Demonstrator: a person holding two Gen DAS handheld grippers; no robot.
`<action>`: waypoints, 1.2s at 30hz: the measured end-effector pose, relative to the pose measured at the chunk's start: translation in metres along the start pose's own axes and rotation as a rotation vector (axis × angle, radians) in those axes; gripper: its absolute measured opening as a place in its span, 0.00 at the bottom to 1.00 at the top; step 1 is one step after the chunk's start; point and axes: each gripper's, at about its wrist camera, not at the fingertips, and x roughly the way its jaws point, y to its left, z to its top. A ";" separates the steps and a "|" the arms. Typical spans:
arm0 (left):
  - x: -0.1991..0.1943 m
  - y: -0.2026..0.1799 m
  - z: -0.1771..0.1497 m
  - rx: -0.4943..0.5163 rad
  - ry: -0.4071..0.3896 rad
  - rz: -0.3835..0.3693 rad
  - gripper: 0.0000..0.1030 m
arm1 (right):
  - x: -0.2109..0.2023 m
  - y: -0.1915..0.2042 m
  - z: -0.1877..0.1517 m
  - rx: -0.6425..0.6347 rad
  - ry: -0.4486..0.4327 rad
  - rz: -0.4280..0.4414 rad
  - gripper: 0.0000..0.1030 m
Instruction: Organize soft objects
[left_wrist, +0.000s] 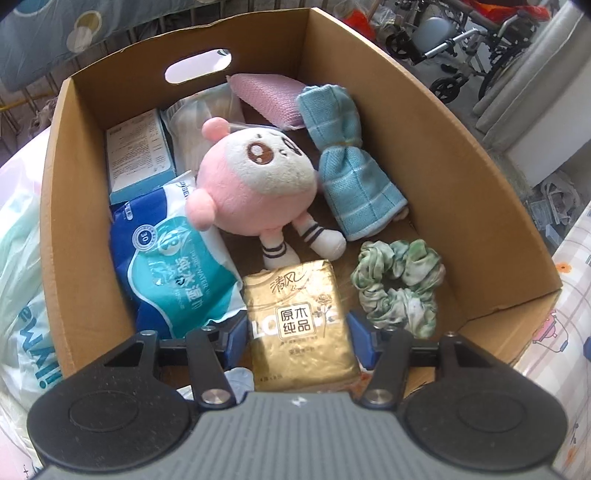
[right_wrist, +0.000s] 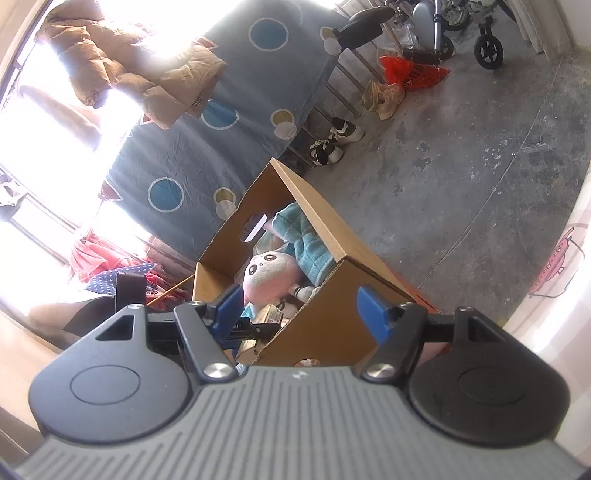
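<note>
**A:** Where is the gold tissue pack relative to the left gripper?

**B:** The gold tissue pack (left_wrist: 301, 325) sits directly between the blue fingers of the left gripper (left_wrist: 300, 332), over the near end of the open cardboard box (left_wrist: 461, 177). The pads (left_wrist: 236, 332) stand just beside its two long sides. I cannot tell whether they press on it or have let go.

**A:** What lies in the box?

**B:** A pink plush doll (left_wrist: 255, 184) is in the middle, its feet touching the pack's far end. A blue wet-wipe packet (left_wrist: 173, 266) lies to the left, a rolled blue towel (left_wrist: 351, 173) to the right, a green scrunchie (left_wrist: 399, 288) in the near right corner, and a pink sponge (left_wrist: 266, 98) by the far wall.

**A:** And the right gripper?

**B:** The right gripper (right_wrist: 299, 314) is released, its blue fingers (right_wrist: 373, 314) spread wide with nothing between them. It points at the box's near outer corner (right_wrist: 325, 314), apart from it.
</note>
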 end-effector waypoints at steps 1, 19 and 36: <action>-0.003 0.001 0.000 -0.002 -0.005 0.007 0.62 | 0.001 0.000 0.000 0.002 0.001 0.001 0.66; -0.136 0.052 -0.074 -0.035 -0.398 0.133 0.88 | 0.016 0.039 -0.028 -0.083 0.077 0.034 0.79; -0.168 0.100 -0.175 -0.194 -0.500 0.251 1.00 | 0.043 0.133 -0.080 -0.689 0.040 -0.225 0.99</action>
